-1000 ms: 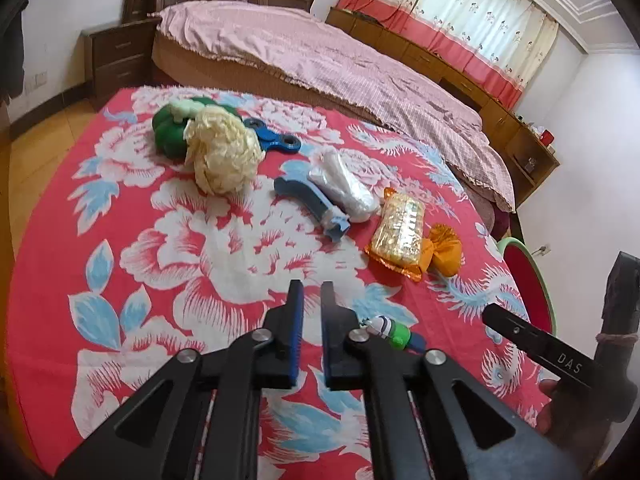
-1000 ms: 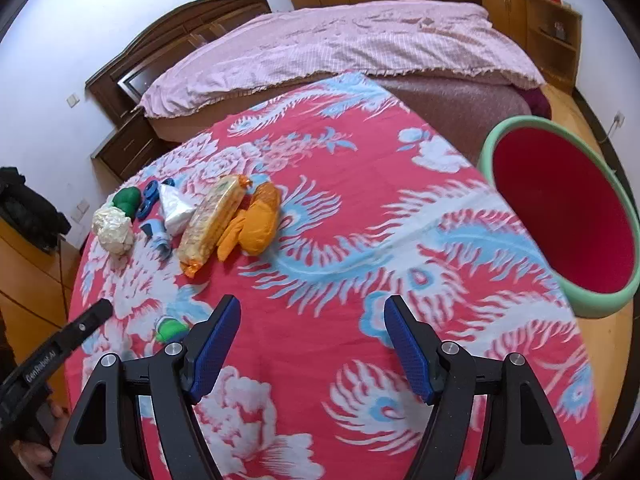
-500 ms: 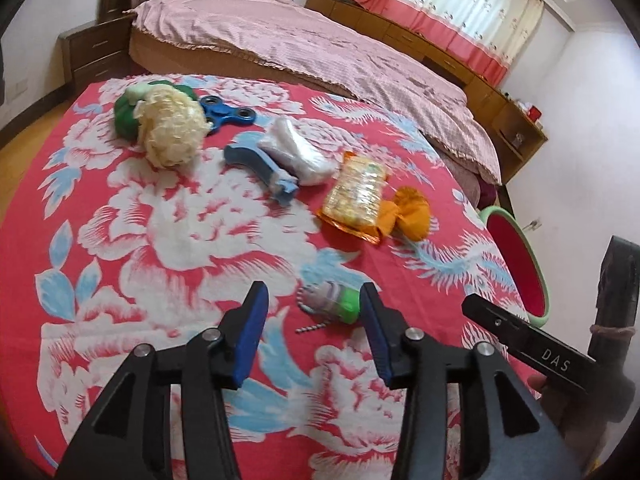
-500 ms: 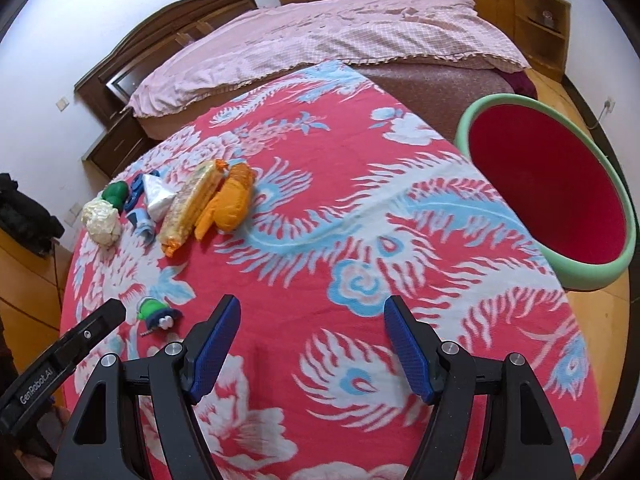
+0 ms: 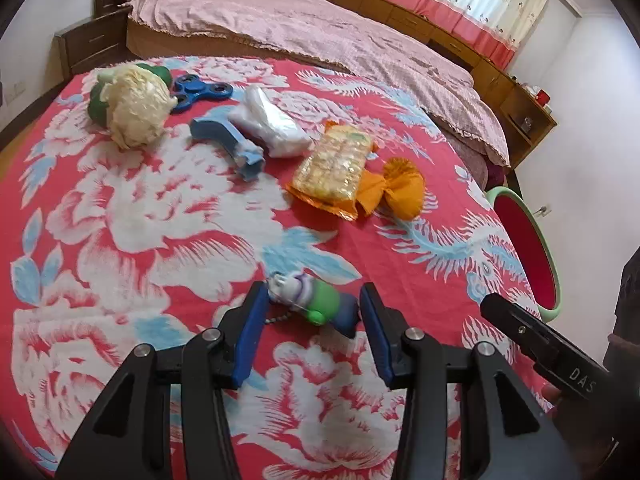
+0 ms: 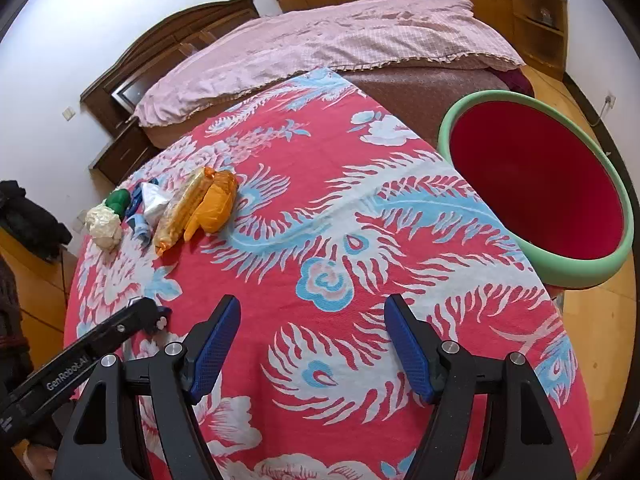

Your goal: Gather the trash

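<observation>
My left gripper (image 5: 310, 334) is open, its jaws on either side of a small green, white and dark-blue toy with a bead chain (image 5: 316, 304) that lies on the red floral tablecloth (image 5: 160, 216). Farther off lie a snack packet (image 5: 334, 164), an orange wrapper (image 5: 404, 188), a white plastic bag (image 5: 270, 122), a blue plastic piece (image 5: 228, 138), a crumpled cream paper ball (image 5: 134, 104), a green object (image 5: 98, 106) and a blue fidget spinner (image 5: 200, 92). My right gripper (image 6: 312, 344) is open and empty above the cloth. The green-rimmed red bin (image 6: 536, 184) stands to its right.
The bin also shows in the left wrist view (image 5: 528, 248) past the table's right edge. A bed with a pink cover (image 6: 320, 48) stands behind the table. Wooden cabinets (image 5: 500, 76) line the far wall. The left gripper's arm (image 6: 80, 356) crosses the right view's lower left.
My left gripper opened from shut and moved forward, so the small toy now lies between its jaws. My right gripper stayed open and shifted slightly over the cloth.
</observation>
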Motion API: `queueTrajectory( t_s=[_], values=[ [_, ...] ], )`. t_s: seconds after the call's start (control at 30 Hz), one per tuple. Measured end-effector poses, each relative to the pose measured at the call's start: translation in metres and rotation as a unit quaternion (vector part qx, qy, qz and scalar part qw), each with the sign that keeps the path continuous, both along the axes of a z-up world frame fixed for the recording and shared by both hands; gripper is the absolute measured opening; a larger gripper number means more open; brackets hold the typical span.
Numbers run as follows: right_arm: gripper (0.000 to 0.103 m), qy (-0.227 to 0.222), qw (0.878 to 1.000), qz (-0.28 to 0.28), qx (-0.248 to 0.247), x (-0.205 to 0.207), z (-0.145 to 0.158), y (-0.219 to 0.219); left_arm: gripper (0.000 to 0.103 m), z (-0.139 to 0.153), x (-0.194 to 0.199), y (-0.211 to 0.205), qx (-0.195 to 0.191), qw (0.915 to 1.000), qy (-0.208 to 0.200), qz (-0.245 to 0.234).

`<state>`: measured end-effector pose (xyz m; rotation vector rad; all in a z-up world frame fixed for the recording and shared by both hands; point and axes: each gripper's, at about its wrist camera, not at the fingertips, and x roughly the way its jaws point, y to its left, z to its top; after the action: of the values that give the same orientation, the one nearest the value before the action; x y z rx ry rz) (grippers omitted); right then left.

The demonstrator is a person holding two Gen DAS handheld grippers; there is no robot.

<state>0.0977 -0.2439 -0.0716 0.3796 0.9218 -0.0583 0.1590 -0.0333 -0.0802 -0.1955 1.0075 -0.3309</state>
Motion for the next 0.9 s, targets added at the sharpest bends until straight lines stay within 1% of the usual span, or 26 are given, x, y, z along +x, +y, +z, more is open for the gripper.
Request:
queueTrajectory(
  t_s=[0.07,0.3,0.47,0.6,0.7,0.77,0.9],
  values=[
    [0.075,-0.002,1.000,0.003,0.001,-0.001,0.000,-0.001,0.044,0.000,-0.001,-0.003,0.009,0.9999,-0.005,-0.002],
    [0.076,-0.012,1.000,0.009,-0.006,-0.003,-0.001,0.001,0.043,0.000,-0.003,-0.002,0.006,0.9999,-0.011,0.001],
    [0.076,-0.009,1.000,0.013,-0.018,-0.002,-0.002,0.004,0.043,0.010,-0.001,0.009,0.005,0.9995,-0.030,0.011],
    [0.077,0.004,1.000,0.019,-0.022,0.002,-0.001,0.006,0.043,0.020,0.009,0.024,0.017,0.9983,-0.047,0.029],
    [0.077,0.015,1.000,0.017,0.005,0.008,0.001,0.003,0.043,0.026,0.017,0.038,0.039,0.9959,-0.063,0.052],
    [0.077,0.015,1.000,0.018,0.014,0.012,0.002,0.005,0.043,0.027,0.022,0.047,0.045,0.9944,-0.070,0.066],
    [0.077,0.000,0.999,0.034,-0.003,0.024,0.010,0.020,0.043,0.022,0.027,0.064,0.045,0.9922,-0.070,0.093]
  ],
)
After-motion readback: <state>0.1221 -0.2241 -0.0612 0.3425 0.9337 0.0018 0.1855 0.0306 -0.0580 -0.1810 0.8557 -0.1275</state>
